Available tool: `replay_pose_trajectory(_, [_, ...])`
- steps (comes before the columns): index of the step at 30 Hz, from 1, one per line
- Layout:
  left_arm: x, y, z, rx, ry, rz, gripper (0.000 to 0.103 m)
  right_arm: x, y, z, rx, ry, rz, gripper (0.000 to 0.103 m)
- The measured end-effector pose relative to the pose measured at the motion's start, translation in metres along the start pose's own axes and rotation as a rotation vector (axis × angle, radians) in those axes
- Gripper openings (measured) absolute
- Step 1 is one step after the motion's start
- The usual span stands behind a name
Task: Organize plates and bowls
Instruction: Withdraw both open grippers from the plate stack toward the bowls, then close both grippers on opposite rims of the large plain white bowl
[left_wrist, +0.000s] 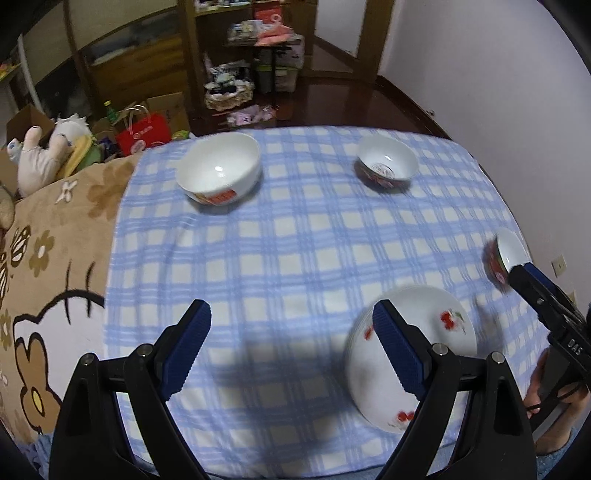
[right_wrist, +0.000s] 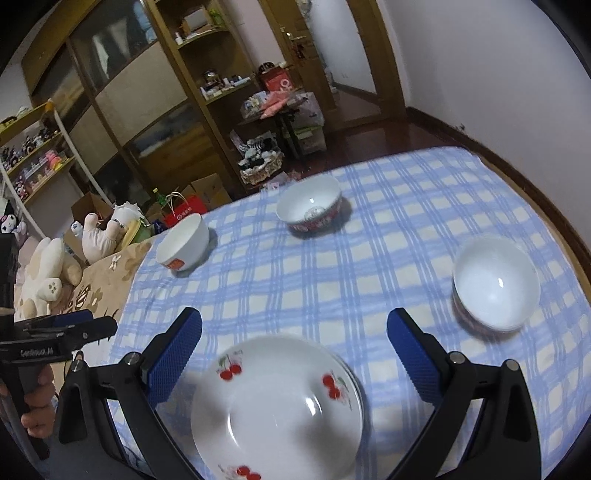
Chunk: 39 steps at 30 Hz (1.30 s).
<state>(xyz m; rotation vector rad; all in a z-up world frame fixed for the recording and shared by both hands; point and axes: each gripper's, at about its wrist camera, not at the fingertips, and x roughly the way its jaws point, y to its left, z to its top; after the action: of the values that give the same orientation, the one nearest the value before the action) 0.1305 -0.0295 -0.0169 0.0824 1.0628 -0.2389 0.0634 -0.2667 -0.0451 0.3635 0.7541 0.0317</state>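
left wrist view: left gripper (left_wrist: 291, 347) wide open, holding nothing, over bare checked cloth (left_wrist: 295, 240). cherry plates (left_wrist: 436, 332) just right, two bowls (left_wrist: 219, 171) (left_wrist: 386, 164) near the far edge.

right wrist view: right gripper (right_wrist: 293, 350) wide open, empty above the cherry plates (right_wrist: 277, 410); white bowl (right_wrist: 495, 282) at right, nothing in it.

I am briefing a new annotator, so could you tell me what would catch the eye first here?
The cherry-printed plate lies nearest, under the open right gripper. Three bowls ring the blue checked cloth: a white bowl far left, a patterned bowl at the back, and another bowl on the right.
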Motion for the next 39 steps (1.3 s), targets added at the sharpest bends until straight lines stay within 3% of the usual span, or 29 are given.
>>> replay_pose_trajectory(12, [0.022,0.069,0.046,-0.106,-0.042,0.089,0.088,0.049,0.049,0.063,-0.099,-0.022,0.071,0.103])
replay_pose_trajectory(16, [0.039,0.086,0.068,-0.102,-0.028,0.130,0.088,0.080,0.074,0.085,-0.120,0.009,0.111,0.103])
replay_pose_trajectory(22, [0.071,0.115,0.096,-0.148,0.002,0.117,0.088,0.139,0.112,0.118,-0.151,0.107,0.154,0.103])
replay_pose_trajectory(31, [0.122,0.145,0.127,-0.160,0.020,0.132,0.088,0.212,0.152,0.128,-0.226,0.168,0.150,0.103])
replay_pose_trajectory(39, [0.171,0.158,0.136,-0.120,0.086,0.171,0.088,0.269,0.164,0.119,-0.196,0.246,0.188,0.103])
